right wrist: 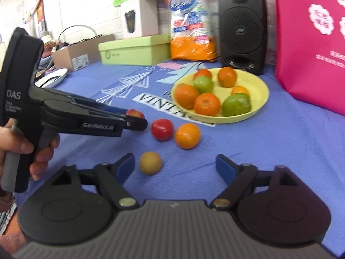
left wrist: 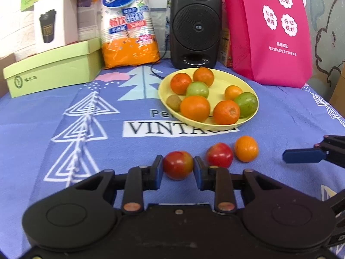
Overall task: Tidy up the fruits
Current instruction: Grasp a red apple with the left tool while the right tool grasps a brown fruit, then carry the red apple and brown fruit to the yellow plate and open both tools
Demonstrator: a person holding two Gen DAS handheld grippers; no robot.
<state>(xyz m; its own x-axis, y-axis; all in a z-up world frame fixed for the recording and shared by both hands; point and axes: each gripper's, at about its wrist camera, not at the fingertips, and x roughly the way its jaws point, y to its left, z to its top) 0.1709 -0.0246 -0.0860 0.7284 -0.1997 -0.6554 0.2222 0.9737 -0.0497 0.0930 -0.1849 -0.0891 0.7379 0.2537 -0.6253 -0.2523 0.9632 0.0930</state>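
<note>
Fruit (left wrist: 178,165) between left claw (left wrist: 178,170) fingers.

We look low and forward along the left gripper (left wrist: 177,168), close over the blue cloth (left wrist: 64,151). Our right-wrist view sits further right, angled leftward. Both share the yellow plate (left wrist: 217,79) (right wrist: 256,86), speaker (left wrist: 196,26) (right wrist: 241,28) and pink bag (left wrist: 269,32) (right wrist: 312,43).

The right gripper (right wrist: 174,166) hovers with fingers (right wrist: 125,165) spread wide, a small brown fruit (right wrist: 150,163) just beside the left one. The left gripper (right wrist: 134,123) pinches a red fruit (right wrist: 134,114). Nearby lie a red apple (right wrist: 162,129) and an orange (right wrist: 187,136), short of the yellow plate (right wrist: 258,99).
</note>
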